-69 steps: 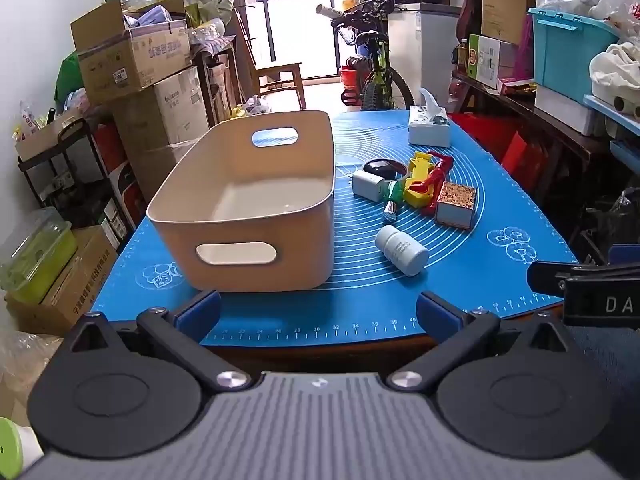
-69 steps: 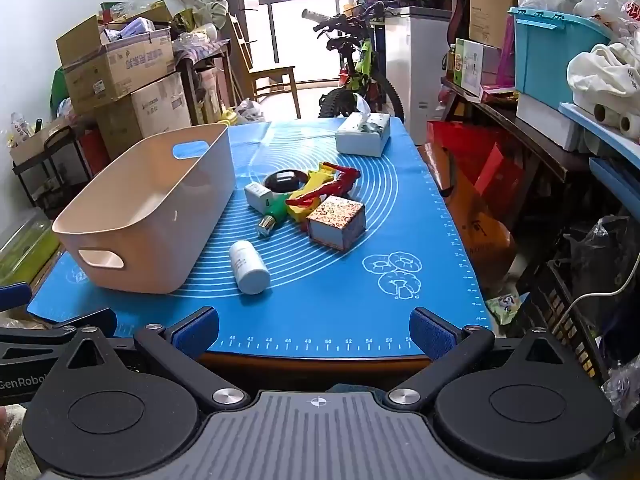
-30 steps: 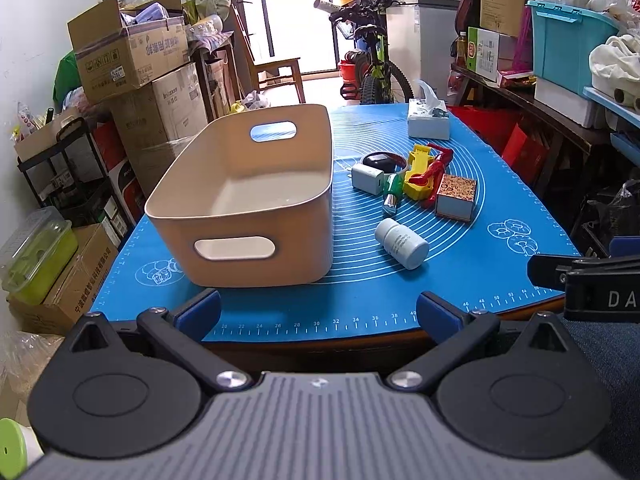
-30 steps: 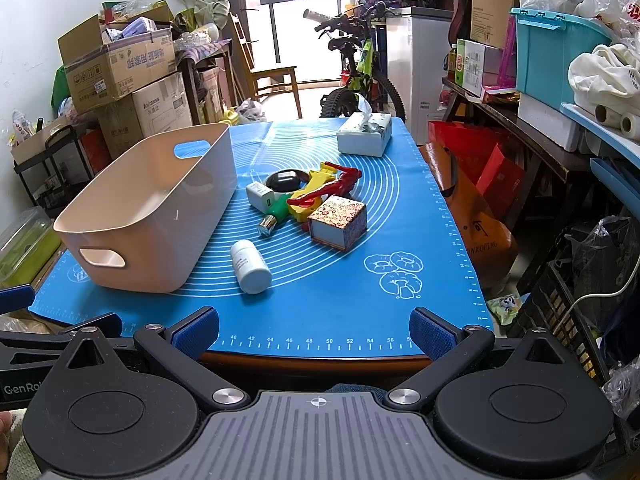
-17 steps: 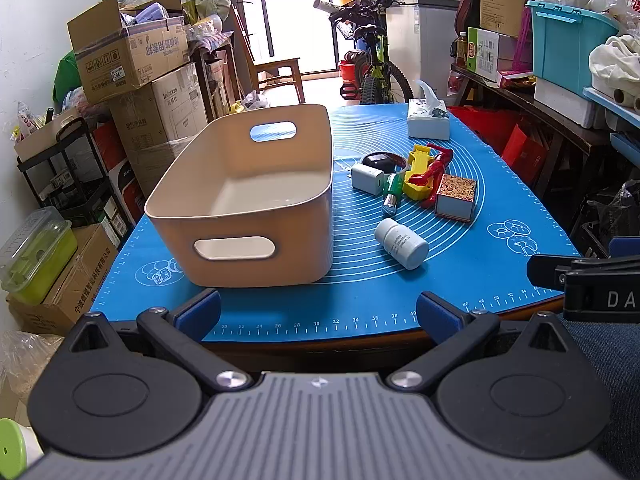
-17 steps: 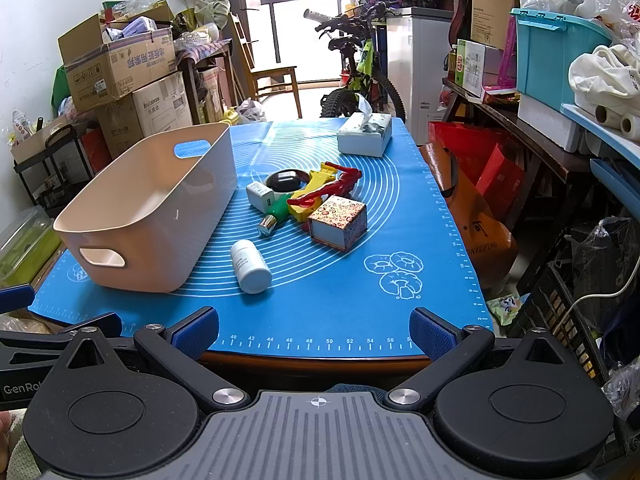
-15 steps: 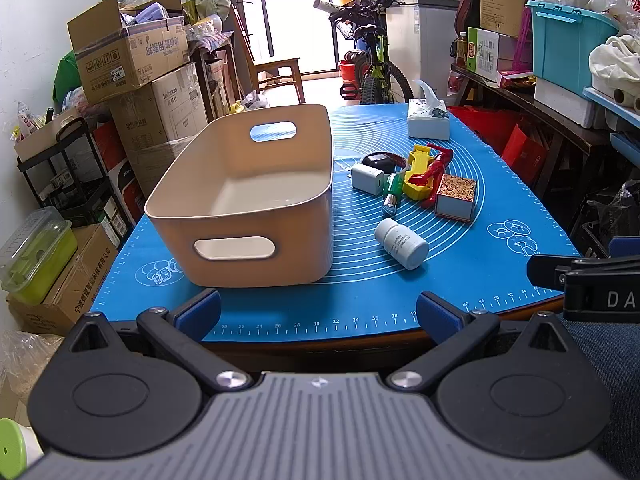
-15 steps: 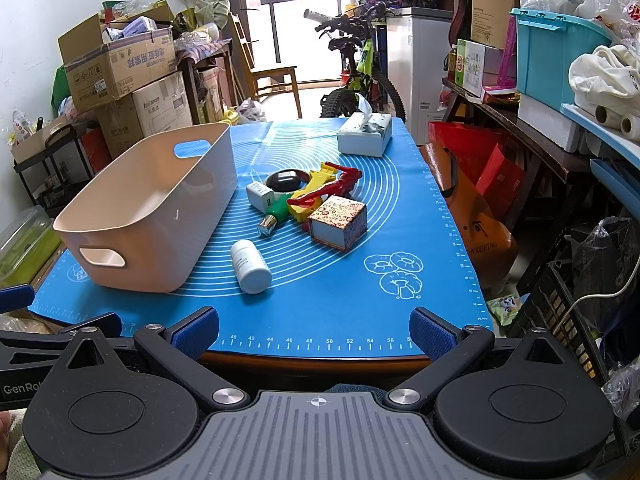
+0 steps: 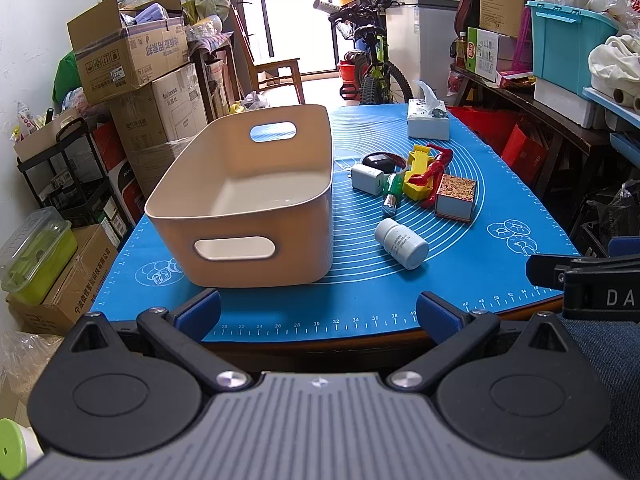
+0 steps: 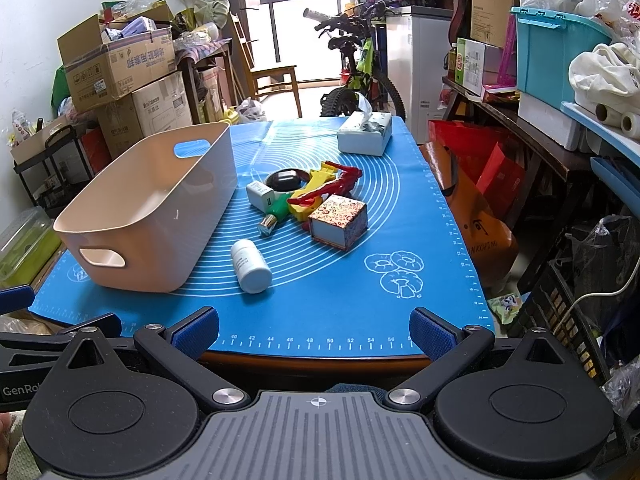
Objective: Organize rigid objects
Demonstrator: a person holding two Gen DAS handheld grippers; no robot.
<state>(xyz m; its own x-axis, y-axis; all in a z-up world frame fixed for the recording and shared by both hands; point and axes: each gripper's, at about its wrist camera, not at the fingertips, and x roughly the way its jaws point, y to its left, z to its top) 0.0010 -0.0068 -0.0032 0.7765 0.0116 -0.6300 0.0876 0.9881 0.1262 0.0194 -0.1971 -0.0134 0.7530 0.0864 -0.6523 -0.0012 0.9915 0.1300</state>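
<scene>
Rigid objects sit loose on the blue mat (image 10: 360, 288) covering the counter (image 9: 312, 346), all beside the beige bin (image 9: 248, 200), which is the biggest thing there & has nothing inside. Rest placed relative to that bin: tissue box (image 9: 427, 121) well beyond its far right corner, at the mat's back. Patterned box (image 10: 339, 221) to its right, w/ a yellow toy (image 10: 316, 188) & red toy (image 10: 332, 188) tangled together just behind it. White bottle (image 10: 251, 266) lies on its side just right of the bin's near corner. White charger (image 10: 260, 195) near the bin's right wall, a black oval case (image 10: 285, 179) right behind it. Green tube w/ a silver cap (image 10: 276, 212) lies between charger & bottle. Left tongs (image 9: 318, 312) & right tongs (image 10: 314, 330) hover short of the counter's near edge, each spread wide, gripping nothing.
</scene>
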